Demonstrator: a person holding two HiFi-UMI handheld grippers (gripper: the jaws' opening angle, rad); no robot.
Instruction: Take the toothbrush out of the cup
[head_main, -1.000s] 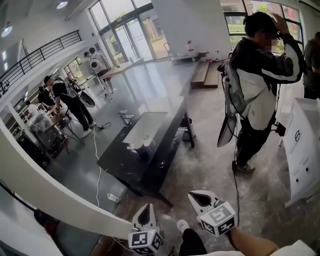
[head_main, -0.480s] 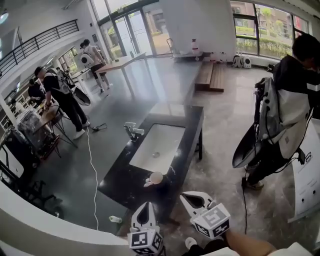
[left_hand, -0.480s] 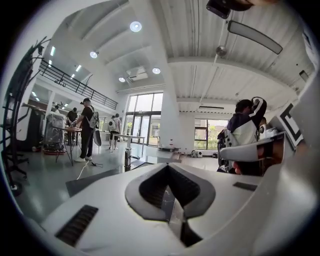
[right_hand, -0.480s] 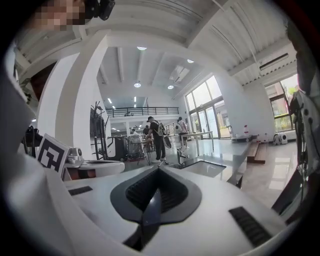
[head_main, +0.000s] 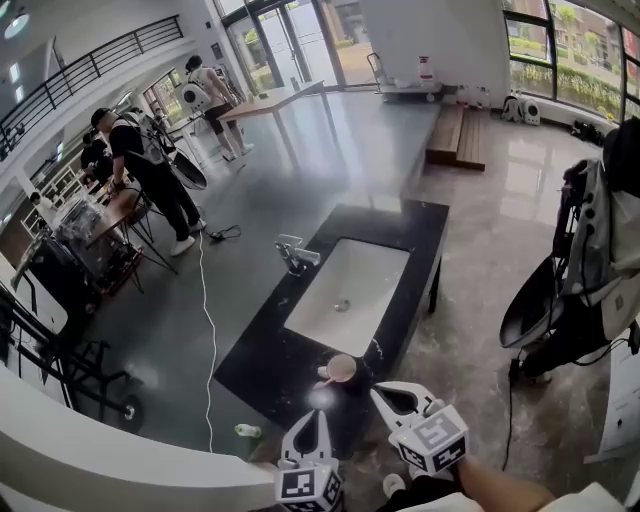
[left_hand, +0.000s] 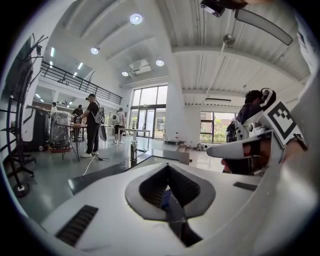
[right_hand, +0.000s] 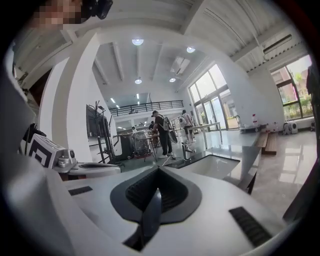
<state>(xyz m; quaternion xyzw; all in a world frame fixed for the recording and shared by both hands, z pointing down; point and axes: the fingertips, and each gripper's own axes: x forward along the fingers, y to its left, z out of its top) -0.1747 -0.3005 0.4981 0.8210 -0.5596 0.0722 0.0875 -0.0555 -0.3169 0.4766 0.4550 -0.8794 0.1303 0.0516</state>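
A pale cup (head_main: 341, 369) stands on the near end of a black counter (head_main: 262, 362). A small light piece sticks out at the cup's left; I cannot tell whether it is the toothbrush. My left gripper (head_main: 312, 414) is shut and empty, just short of the counter's near edge and left of the cup. My right gripper (head_main: 379, 389) is shut too, with its tip close to the cup's right side and apart from it. In the left gripper view the left gripper (left_hand: 167, 192) has its jaws together. The right gripper (right_hand: 152, 199) shows the same in the right gripper view.
A white sink (head_main: 350, 295) and a chrome faucet (head_main: 293, 251) lie farther along the counter. Several people stand at tables (head_main: 150, 175) on the left. A person with a dark reflector (head_main: 590, 270) is at the right. A white cable (head_main: 205, 330) and a small bottle (head_main: 247, 430) lie on the floor.
The counter and the cup have come much nearer and moved toward the middle of the head view. The person at the right has slid to the edge. Both grippers stay shut.
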